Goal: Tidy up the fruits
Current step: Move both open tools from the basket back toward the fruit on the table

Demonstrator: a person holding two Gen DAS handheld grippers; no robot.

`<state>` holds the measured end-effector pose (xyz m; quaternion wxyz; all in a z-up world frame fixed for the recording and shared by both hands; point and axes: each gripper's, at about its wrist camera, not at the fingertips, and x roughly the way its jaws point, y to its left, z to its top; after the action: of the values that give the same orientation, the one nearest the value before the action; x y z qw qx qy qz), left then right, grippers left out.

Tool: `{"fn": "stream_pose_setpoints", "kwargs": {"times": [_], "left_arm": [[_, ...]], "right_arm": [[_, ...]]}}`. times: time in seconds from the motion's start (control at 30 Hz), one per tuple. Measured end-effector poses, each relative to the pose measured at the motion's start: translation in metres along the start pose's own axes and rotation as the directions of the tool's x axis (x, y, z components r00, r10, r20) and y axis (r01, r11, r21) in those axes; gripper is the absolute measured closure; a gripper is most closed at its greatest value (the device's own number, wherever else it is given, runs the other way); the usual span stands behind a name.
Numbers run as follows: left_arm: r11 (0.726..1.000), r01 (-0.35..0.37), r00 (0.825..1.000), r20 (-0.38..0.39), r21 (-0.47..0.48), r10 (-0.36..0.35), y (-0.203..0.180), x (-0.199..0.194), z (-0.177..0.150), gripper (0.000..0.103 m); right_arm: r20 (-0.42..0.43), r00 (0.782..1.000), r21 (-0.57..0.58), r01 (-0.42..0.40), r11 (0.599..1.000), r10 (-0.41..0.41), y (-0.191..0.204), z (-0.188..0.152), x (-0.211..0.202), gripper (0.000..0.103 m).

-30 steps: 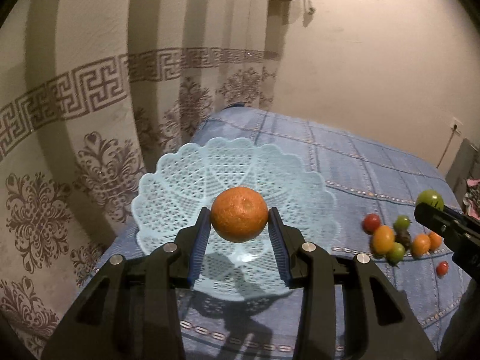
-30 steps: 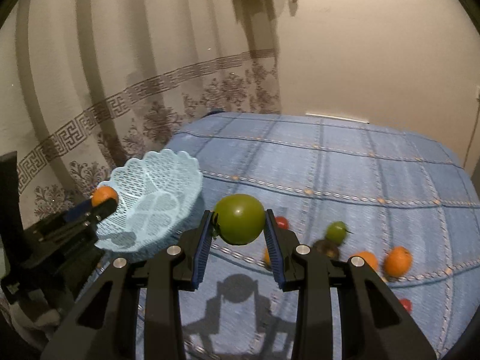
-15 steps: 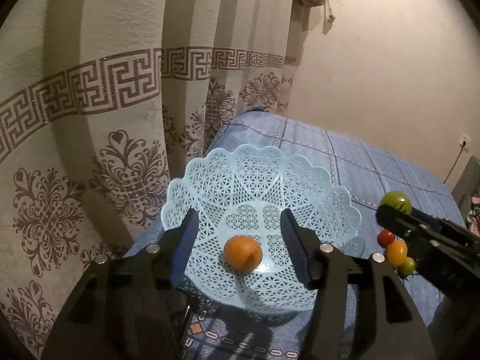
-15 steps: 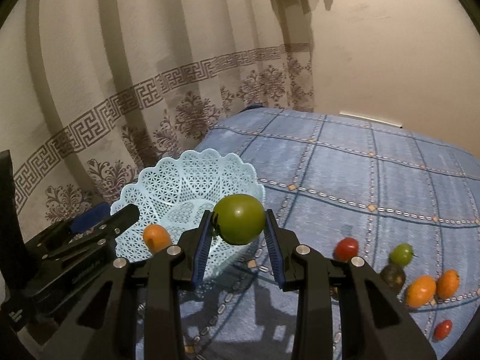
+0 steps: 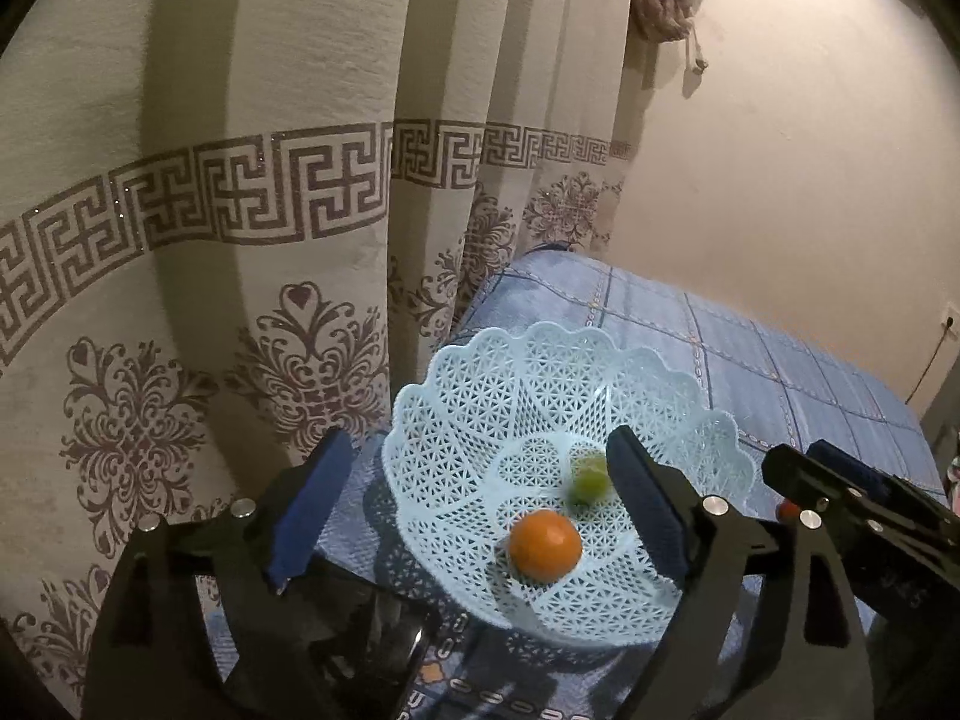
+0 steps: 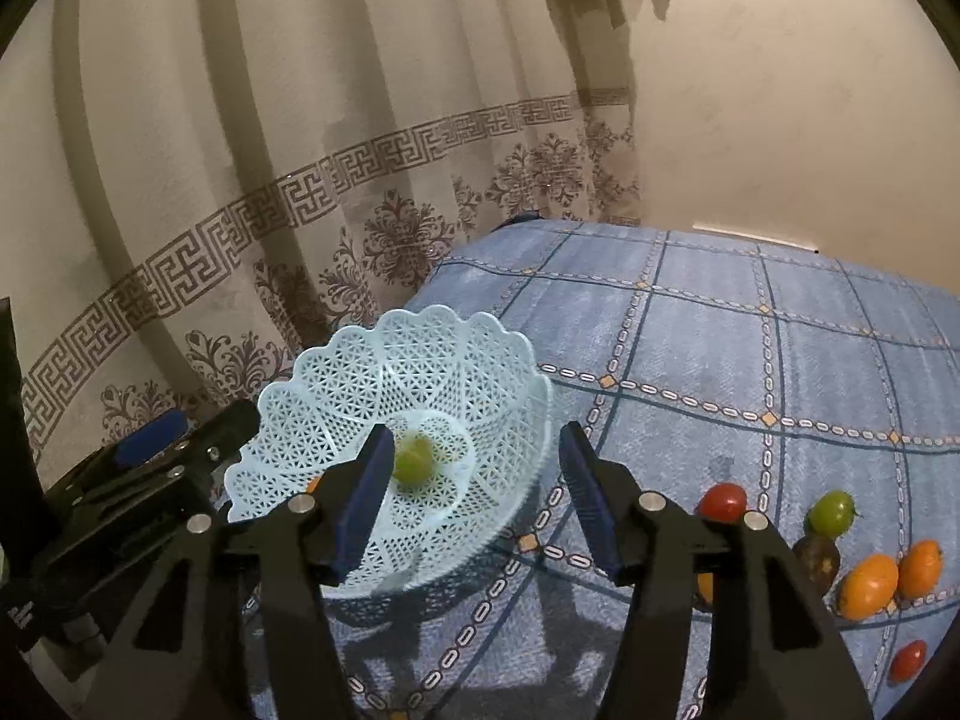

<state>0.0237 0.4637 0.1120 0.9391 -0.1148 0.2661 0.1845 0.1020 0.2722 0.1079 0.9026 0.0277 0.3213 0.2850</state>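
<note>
Your left gripper [image 5: 474, 516] hangs spread wide and empty over the near side of the pale blue lattice basket [image 5: 480, 396], which sits at the bed's corner beside the patterned curtain [image 5: 240, 240]. The orange fruit [image 5: 545, 546] rests on the basket floor, apart from both pads. Just beyond it lies the green fruit [image 5: 589, 478], blurred, so it may not have settled.

Your right gripper [image 6: 474, 498] is also spread and holds nothing, its pads straddling the basket's near rim with the green fruit just beside the left pad.

Further right, on the blue checked bedcover [image 6: 750, 360], the loose fruit waits in a cluster: a red one [image 6: 722, 501], a green one [image 6: 831, 513], a dark one [image 6: 817, 558], two orange ones [image 6: 868, 585] side by side, and a small red one [image 6: 908, 660] nearest the edge.

Two pieces look delivered, so this seems the release step. Next, you likely swing right to the cluster; pick an outer fruit, since the pieces lie close and could roll when nudged.
</note>
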Motion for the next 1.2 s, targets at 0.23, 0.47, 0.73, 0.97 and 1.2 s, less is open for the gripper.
{"fn": "stream_pose_setpoints", "kwargs": {"times": [0.23, 0.47, 0.73, 0.97, 1.2], "left_arm": [[1.000, 0.004, 1.000, 0.027, 0.019, -0.004, -0.003, -0.009, -0.001, 0.007], [1.000, 0.005, 0.999, 0.033, 0.015, -0.006, -0.005, -0.012, 0.000, 0.006], [0.999, 0.027, 0.999, 0.041, 0.043, -0.028, -0.017, -0.019, -0.003, 0.005], [0.995, 0.048, 0.998, 0.045, 0.083, -0.052, -0.032, -0.024, -0.007, 0.005], [0.991, 0.069, 0.997, 0.037, 0.116, -0.073, -0.046, -0.030, -0.012, 0.003]], "right_arm": [[0.001, 1.000, 0.055, 0.017, 0.998, -0.017, -0.011, -0.004, -0.006, 0.045], [0.007, 1.000, 0.084, 0.030, 0.996, -0.030, -0.016, -0.009, -0.013, 0.039], [0.007, 0.998, 0.117, 0.056, 0.992, -0.058, -0.029, -0.017, -0.022, 0.037], [0.007, 0.996, 0.141, 0.087, 0.986, -0.089, -0.044, -0.024, -0.033, 0.037], [0.010, 0.990, 0.144, 0.137, 0.980, -0.140, -0.065, -0.030, -0.051, 0.037]]}}
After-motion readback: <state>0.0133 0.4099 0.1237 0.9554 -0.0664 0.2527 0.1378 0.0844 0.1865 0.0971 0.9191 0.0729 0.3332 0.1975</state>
